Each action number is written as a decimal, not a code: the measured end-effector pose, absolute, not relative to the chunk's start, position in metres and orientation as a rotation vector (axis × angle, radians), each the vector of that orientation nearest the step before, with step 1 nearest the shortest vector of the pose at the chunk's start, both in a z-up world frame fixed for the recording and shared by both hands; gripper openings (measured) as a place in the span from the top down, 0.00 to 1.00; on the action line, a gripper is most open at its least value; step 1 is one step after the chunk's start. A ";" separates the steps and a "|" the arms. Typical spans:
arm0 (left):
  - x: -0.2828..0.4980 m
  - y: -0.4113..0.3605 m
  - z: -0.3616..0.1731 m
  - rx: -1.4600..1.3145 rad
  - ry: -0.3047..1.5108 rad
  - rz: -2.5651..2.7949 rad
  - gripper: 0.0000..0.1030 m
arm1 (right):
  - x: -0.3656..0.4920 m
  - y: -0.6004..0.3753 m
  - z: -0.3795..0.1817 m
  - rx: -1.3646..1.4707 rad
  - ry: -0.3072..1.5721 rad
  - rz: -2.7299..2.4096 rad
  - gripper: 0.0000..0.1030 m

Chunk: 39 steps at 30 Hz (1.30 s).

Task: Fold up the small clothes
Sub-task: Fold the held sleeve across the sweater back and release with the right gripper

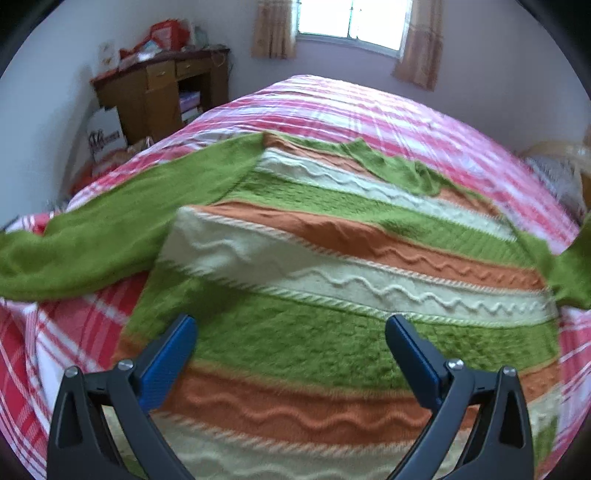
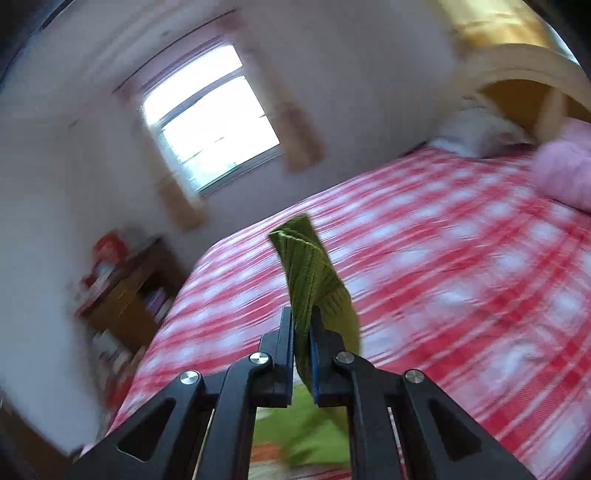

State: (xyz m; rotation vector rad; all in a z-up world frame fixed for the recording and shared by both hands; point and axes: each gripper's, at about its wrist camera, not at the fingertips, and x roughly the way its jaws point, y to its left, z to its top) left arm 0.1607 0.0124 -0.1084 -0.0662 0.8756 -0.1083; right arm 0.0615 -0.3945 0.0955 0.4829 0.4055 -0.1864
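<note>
the sweater (image 1: 332,266), knitted in green, orange and cream bands with wavy ridges, lies spread flat on the bed (image 1: 388,110), whose cover is a pink and white check; one green sleeve (image 1: 85,251) trails out to the left in the left wrist view, and the other runs off the right edge of that picture. the ribbed green cuff (image 2: 310,273) stands up in the right wrist view, pinched between the pressed-together fingers of the right gripper (image 2: 302,350), with more green knit hanging below them and the bed well beneath. the left gripper (image 1: 290,328) hovers over the lower body of the sweater, its blue-padded fingers (image 1: 173,354) spread wide and holding nothing. the step in hand looks like folding the right-hand sleeve in across the body. the next move calls for carrying the cuff over the striped front and laying it flat before the fingers let go, while the left gripper could press the body down so that it does not drag. farther out stand a cluttered wooden cabinet (image 1: 162,92) by the wall and a curtained window (image 1: 351,18).
</note>
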 end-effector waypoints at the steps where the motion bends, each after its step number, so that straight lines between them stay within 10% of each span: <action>1: 0.159 0.020 -0.105 -0.087 0.870 -0.104 0.00 | 0.071 -0.374 0.093 0.479 0.418 -0.143 0.94; 28: 0.154 0.127 -0.104 -0.127 0.782 0.080 0.00 | 0.234 -0.060 -0.119 0.374 0.840 0.277 0.89; 33: 0.158 0.124 -0.109 -0.115 0.804 0.075 0.00 | 0.235 -0.064 -0.112 0.524 0.871 0.512 0.42; 37: 0.157 0.123 -0.109 -0.105 0.800 0.087 0.00 | 0.216 -0.078 -0.091 0.549 0.779 0.512 0.42; 39: 0.159 0.123 -0.109 -0.114 0.807 0.086 0.00 | 0.212 -0.089 -0.092 0.540 0.764 0.407 0.58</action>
